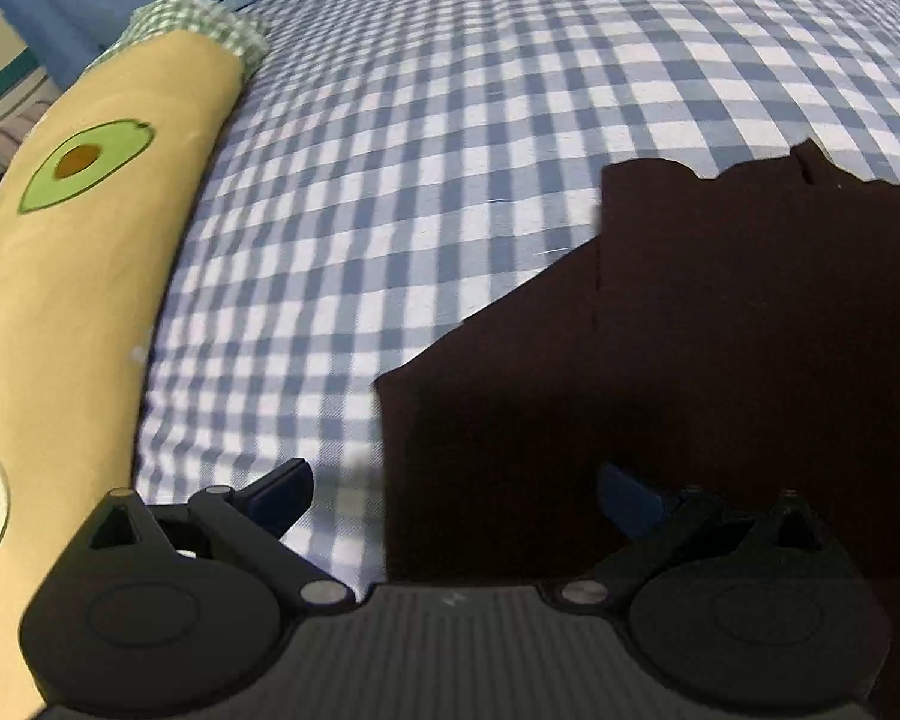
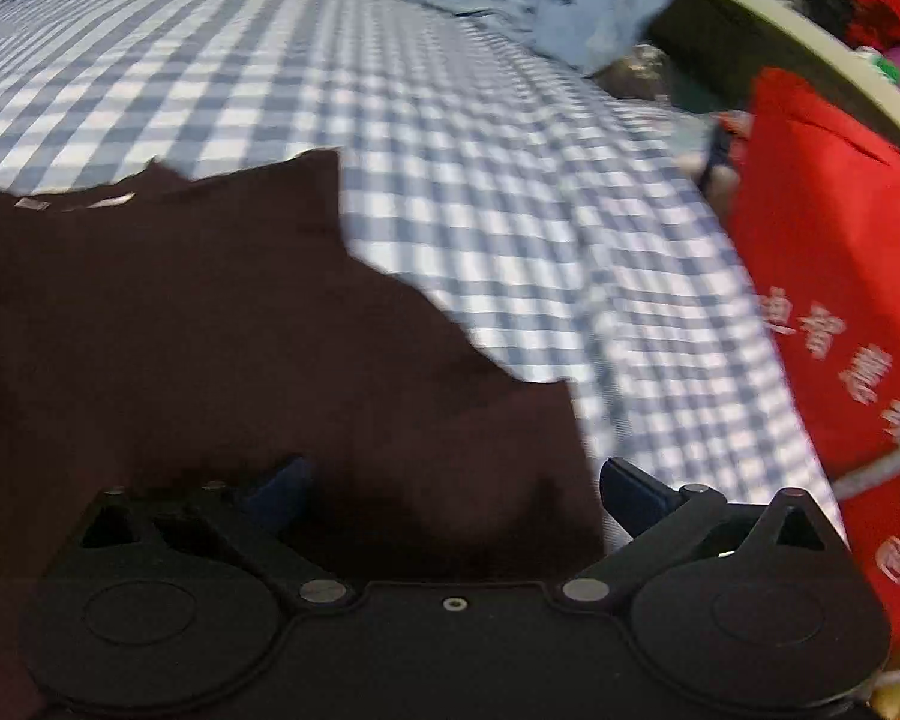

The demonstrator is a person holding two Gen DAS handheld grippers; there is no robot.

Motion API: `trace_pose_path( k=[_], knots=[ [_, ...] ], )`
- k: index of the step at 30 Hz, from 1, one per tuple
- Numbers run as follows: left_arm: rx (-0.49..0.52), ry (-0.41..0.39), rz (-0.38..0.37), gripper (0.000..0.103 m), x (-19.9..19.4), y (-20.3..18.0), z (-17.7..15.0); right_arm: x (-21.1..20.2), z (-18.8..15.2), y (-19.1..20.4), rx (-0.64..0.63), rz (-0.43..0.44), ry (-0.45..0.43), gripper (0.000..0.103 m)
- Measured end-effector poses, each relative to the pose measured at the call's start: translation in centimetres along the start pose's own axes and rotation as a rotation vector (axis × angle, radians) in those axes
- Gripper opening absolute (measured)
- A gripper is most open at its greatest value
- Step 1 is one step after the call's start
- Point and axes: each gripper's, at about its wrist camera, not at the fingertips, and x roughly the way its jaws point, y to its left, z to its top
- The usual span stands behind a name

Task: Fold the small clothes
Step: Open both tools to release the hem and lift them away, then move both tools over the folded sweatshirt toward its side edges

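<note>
A: Blue-and-white checked bedsheet (image 1: 450, 150) is filling both views. Where is the garment lying?

B: A dark maroon garment (image 1: 690, 360) is spreading across the lower right of the left view, its edge cut off.

A: And the jaws?

B: The left gripper (image 1: 456, 495) is standing spread; so is the right gripper (image 2: 456, 492), whose view is blurring. An avocado-print pillow (image 1: 90, 240) is lying at left.
</note>
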Motion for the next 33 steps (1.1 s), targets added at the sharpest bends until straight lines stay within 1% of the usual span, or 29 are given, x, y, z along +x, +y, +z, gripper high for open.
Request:
trace_pose_path(
  k=[4, 7, 10, 11, 13, 16, 21, 24, 27, 30, 33],
  knots=[
    [-0.054, -0.009, 0.004, 0.102, -2.2, 0.6, -0.9, -1.9, -0.5, -2.1, 0.079, 0.001, -0.042, 0.102],
    [-0.096, -0.017, 0.009, 0.102, -3.9, 0.7, -2.0, -4.1, -1.2, -3.4, 0.135, 0.028, -0.084, 0.102],
    [-0.139, -0.029, -0.013, 0.102, -5.8, 0.4, -3.6, -6.3, -2.3, -4.9, 0.194, 0.126, -0.123, 0.102],
    [-0.146, -0.042, -0.027, 0.102, -6.6, 0.1, -4.2, -6.9, -2.8, -5.4, 0.216, 0.18, -0.119, 0.102],
    [-0.15, -0.063, -0.03, 0.102, -8.2, -0.8, -5.4, -7.8, -3.8, -6.4, 0.25, 0.238, -0.116, 0.102],
    [-0.152, -0.062, -0.023, 0.102, -10.4, -2.3, -7.4, -9.6, -5.6, -7.0, 0.268, 0.257, -0.122, 0.102],
    [-0.161, -0.072, -0.049, 0.102, -13.8, -5.1, -11.2, -13.1, -9.5, -8.8, 0.301, 0.299, -0.126, 0.102],
    [-0.148, -0.061, -0.073, 0.102, -15.1, -7.4, -13.6, -15.2, -11.9, -9.6, 0.281, 0.316, -0.123, 0.102],
    [-0.097, -0.045, -0.103, 0.102, -16.0, -10.1, -15.8, -17.4, -14.7, -10.5, 0.255, 0.317, -0.139, 0.102],
    [-0.037, -0.07, -0.11, 0.102, -17.4, -12.6, -17.5, -19.4, -17.8, -11.8, 0.244, 0.307, -0.147, 0.102],
    [0.006, -0.083, -0.127, 0.102, -18.6, -14.8, -18.9, -20.4, -20.5, -13.4, 0.246, 0.298, -0.132, 0.102]
  ],
)
